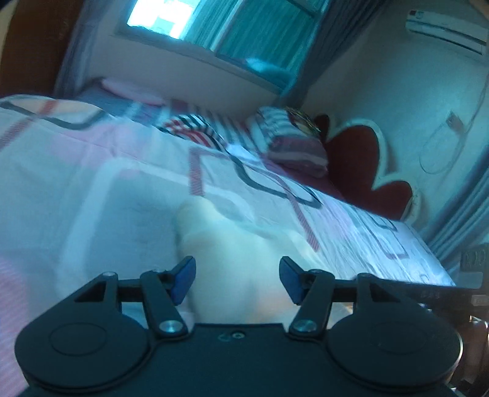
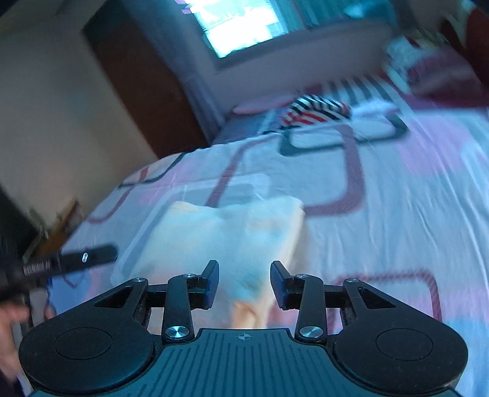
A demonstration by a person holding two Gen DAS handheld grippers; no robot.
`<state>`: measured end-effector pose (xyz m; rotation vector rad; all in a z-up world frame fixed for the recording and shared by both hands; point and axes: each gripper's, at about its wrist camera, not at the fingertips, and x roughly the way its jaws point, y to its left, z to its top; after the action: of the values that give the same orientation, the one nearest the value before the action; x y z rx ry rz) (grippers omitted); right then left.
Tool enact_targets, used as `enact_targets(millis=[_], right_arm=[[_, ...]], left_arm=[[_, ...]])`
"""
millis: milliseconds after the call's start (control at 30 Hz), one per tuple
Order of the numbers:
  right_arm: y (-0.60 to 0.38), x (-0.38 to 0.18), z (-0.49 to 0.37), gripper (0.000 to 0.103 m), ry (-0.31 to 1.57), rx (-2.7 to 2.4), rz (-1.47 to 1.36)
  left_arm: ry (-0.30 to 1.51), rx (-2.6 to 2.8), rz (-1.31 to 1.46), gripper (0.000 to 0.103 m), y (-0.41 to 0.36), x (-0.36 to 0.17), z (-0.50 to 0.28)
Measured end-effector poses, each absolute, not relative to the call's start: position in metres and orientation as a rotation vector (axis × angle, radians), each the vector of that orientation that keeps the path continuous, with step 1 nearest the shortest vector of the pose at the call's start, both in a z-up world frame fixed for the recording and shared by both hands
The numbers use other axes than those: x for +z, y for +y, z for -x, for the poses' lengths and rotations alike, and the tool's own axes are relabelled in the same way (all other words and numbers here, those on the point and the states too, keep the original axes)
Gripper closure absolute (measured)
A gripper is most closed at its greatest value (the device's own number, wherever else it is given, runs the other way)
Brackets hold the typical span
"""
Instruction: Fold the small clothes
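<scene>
A small pale cream garment lies on the patterned bed sheet. It shows blurred in the left wrist view just ahead of the fingers. My left gripper is open and empty, above the near part of the garment. My right gripper is open and empty, above the garment's near edge. Part of the left gripper tool shows at the left of the right wrist view. Both views are motion-blurred.
A striped red, white and dark cloth lies farther up the bed, also in the right wrist view. A folded striped pile sits by the red heart-shaped headboard. A window and a brown wardrobe stand beyond.
</scene>
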<state>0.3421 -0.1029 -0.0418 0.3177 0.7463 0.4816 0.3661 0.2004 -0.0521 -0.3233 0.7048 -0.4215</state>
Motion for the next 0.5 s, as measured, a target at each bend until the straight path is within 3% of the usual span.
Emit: enact_targets(millis=[300, 500], right_arm=[[-0.064, -0.084, -0.357, 0.072, 0.841, 0.440, -0.087], [-0.075, -0.068, -0.330, 0.072, 0.788, 0.391, -0.086]], left_arm=[[0.820, -0.363, 0.280, 0.048, 0.183, -0.080, -0.374], [0.794, -0.303, 0.230, 0.048, 0.196, -0.075, -0.321]])
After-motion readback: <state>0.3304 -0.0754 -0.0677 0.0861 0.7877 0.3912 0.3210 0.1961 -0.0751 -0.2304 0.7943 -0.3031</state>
